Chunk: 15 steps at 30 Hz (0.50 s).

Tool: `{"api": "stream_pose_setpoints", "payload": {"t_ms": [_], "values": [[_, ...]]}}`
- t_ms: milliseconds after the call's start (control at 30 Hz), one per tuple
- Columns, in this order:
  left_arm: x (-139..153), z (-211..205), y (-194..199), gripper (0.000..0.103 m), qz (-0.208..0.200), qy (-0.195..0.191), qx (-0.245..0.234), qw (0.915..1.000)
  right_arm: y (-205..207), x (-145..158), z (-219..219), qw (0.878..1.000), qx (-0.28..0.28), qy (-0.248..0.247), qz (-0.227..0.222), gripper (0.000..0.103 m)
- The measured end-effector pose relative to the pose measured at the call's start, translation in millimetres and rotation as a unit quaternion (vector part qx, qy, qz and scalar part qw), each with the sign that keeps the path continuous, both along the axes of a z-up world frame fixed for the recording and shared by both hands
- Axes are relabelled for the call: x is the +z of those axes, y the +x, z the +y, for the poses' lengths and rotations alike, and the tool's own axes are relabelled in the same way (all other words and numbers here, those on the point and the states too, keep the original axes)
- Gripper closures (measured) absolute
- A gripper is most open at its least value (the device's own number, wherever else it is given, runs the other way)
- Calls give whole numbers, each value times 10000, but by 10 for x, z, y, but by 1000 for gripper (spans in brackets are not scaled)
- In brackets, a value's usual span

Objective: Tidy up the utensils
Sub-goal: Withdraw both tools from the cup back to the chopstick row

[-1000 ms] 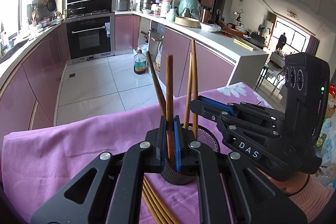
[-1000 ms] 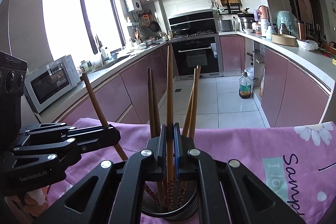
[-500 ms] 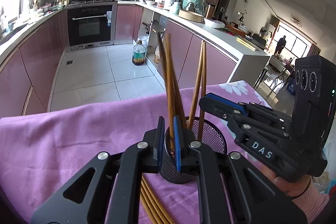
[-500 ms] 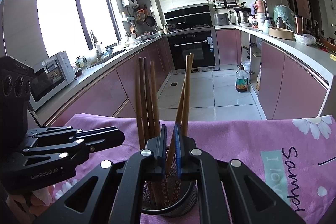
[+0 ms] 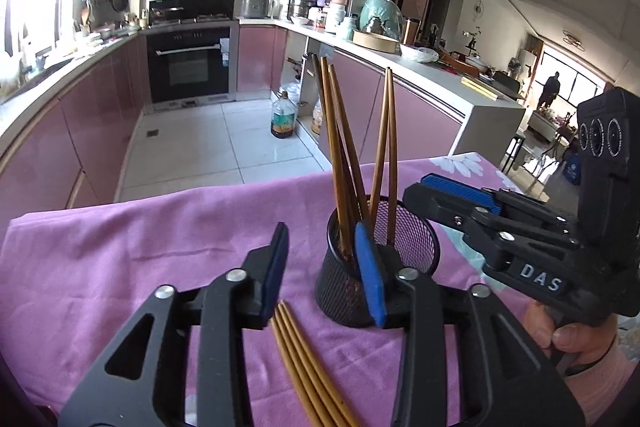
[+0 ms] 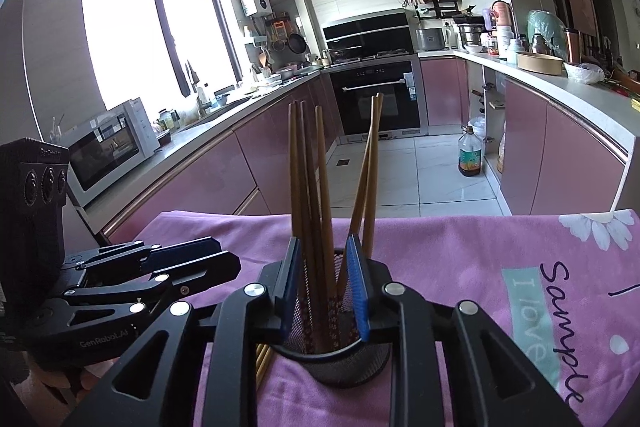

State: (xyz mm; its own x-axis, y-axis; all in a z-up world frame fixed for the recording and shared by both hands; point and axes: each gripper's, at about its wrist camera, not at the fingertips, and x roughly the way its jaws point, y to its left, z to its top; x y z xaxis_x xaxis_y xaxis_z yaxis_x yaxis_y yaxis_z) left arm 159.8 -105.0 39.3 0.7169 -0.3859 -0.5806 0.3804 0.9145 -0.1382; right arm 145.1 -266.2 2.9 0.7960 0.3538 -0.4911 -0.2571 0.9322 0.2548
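- Left wrist view: the left hand-held gripper has just been opening, jaws apart and empty. The step in hand looks like release: five brown chopsticks stand in the black mesh cup on the pink-clothed surface. Next, probably, pick up the loose chopsticks lying beside the cup.
- Right wrist view: the right hand-held gripper has also been opening, its narrow gap straddling the upright sticks without pressing them.

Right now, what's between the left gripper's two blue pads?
In the left wrist view, the left gripper is open, holding nothing; behind the gap lie loose chopsticks on purple cloth.
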Motion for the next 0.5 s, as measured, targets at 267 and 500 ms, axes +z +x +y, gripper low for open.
{"api": "stream_pose_setpoints", "payload": {"t_ms": [267, 500], "values": [[-37, 113, -221, 34, -364, 285, 352, 9983, -301, -9, 154, 9994, 353, -17, -39, 72], [-265, 380, -430, 32, -188, 285, 562, 9978, -468, -200, 393, 9965, 788, -104, 250, 71]]}}
